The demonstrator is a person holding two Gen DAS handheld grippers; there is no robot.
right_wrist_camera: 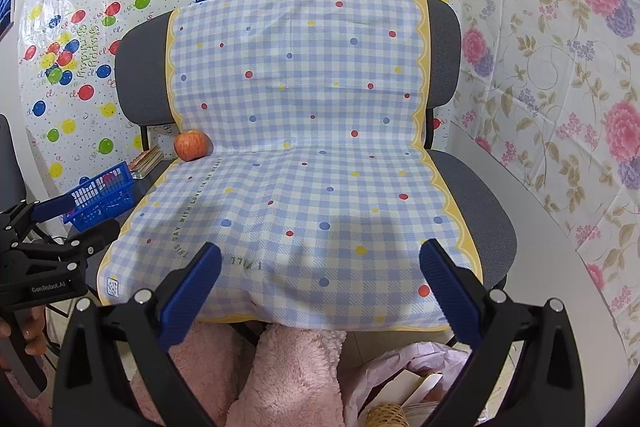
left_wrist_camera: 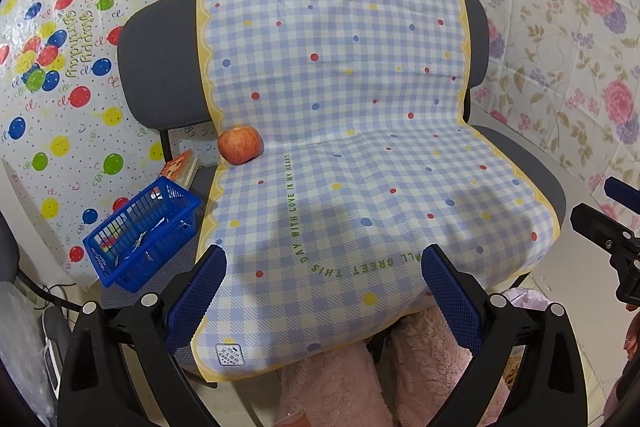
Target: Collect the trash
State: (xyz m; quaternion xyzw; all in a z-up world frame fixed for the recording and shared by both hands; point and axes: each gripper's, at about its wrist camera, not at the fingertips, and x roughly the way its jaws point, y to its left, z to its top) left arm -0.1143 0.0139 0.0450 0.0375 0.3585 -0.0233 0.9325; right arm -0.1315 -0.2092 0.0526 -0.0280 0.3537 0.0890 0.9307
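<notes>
Left gripper (left_wrist_camera: 324, 291): black plastic frame, two angled arms, blue ribbed pads on the fingertips (left_wrist_camera: 200, 291), round silver screws at the pivots. White "GenRobot.AI" lettering on its black side, seen from the right wrist view.

Right gripper (right_wrist_camera: 320, 287): same build, black arms, blue textured pads (right_wrist_camera: 448, 287), silver screw heads.

Person: fuzzy pink trousers (right_wrist_camera: 288, 379); a hand (right_wrist_camera: 30, 339) on the left gripper's grip.

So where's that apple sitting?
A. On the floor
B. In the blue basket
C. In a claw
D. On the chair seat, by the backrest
D: the apple rests on the checked cloth at the back left corner of the seat, outside the basket.
</notes>
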